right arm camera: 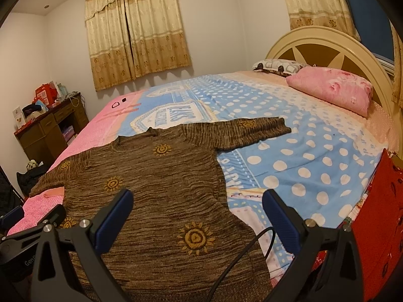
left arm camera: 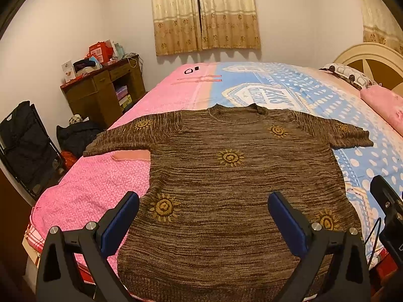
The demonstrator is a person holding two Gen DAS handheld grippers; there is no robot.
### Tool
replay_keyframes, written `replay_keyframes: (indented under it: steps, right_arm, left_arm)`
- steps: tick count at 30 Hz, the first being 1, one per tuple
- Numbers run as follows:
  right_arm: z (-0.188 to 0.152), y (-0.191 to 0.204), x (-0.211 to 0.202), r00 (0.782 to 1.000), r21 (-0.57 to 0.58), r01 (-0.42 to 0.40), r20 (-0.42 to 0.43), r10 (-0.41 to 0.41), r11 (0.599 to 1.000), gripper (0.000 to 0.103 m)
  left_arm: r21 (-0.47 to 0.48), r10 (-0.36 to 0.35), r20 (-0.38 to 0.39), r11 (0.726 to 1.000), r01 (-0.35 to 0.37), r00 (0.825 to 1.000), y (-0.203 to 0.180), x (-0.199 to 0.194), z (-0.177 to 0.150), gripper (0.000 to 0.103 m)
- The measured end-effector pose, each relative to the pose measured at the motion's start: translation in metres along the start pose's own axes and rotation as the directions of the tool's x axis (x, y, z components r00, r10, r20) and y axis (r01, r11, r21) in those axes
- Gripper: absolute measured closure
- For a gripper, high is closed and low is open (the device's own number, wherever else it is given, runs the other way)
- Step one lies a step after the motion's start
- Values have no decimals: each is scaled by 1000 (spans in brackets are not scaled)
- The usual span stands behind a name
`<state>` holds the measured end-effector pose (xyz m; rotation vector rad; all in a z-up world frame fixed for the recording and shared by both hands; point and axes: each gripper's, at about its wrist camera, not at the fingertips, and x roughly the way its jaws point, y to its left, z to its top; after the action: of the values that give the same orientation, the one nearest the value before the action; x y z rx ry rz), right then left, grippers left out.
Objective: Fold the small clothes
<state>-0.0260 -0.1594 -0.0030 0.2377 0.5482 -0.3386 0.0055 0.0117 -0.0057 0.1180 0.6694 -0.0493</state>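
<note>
The left gripper (left arm camera: 203,222) hangs with its two blue-padded fingers (left arm camera: 120,224) spread wide and nothing between them, above the lower half of a brown knit sweater (left arm camera: 226,176). The right gripper (right arm camera: 197,222) is likewise spread and holds nothing; a black cable (right arm camera: 241,259) loops between its fingers.

The sweater is a coarse, streaky brown knit with short sleeves, a ribbed round neck and embroidered yellow sun motifs (left arm camera: 230,157). It lies flat and unfolded, hem toward both grippers, neck away from them, sleeves stretched out to either side.

Beneath it is a bed sheet (right arm camera: 302,151), pink speckled ahead-left of the grippers and blue with white dots ahead-right. A pink pillow (right arm camera: 332,88) and a cream arched headboard (right arm camera: 314,42) sit far right of the right gripper. Ahead on the far wall hang beige patterned curtains (left arm camera: 204,12); far left stands a cluttered dark wooden desk (left arm camera: 100,90).

The sweater's right-hand edge borders open blue sheet beyond the right gripper; its left sleeve reaches toward the bed's pink edge.
</note>
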Motion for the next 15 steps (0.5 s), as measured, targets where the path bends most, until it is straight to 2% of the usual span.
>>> replay_keyframes:
  steps: [15]
  right_arm:
    - [-1, -1, 1, 1000, 3, -1, -7, 1, 1000, 0]
  left_arm:
    - [1, -4, -4, 1000, 4, 1000, -1, -1, -1, 1]
